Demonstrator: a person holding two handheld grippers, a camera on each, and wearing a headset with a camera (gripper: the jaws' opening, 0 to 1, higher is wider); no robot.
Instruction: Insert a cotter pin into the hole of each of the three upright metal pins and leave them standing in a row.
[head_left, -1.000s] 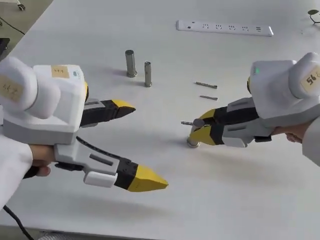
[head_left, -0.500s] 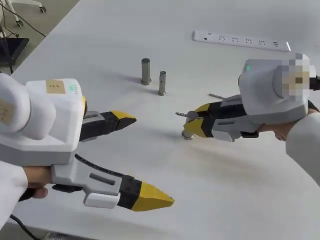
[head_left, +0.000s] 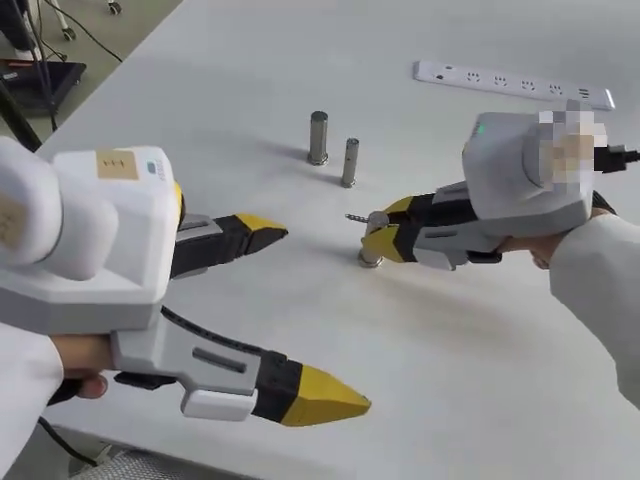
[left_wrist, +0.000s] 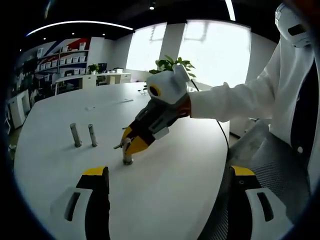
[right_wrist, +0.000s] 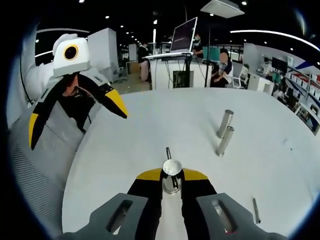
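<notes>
Two upright metal pins stand side by side on the white table. A third metal pin sits between the jaws of my right gripper, which is shut on it, with the pin's base at the tabletop. A thin cotter pin pokes out of its top end. The right gripper view has the held pin between the jaws, the cotter pin and both standing pins. My left gripper hangs open near the front left, holding nothing.
A white power strip lies at the far side of the table. One loose cotter pin lies on the table to the right of the right gripper. The table's left edge drops to a floor with cables.
The head camera has shifted. My right gripper has carried the held pin leftwards, closer to the two standing pins. The left gripper stays open in much the same place.
</notes>
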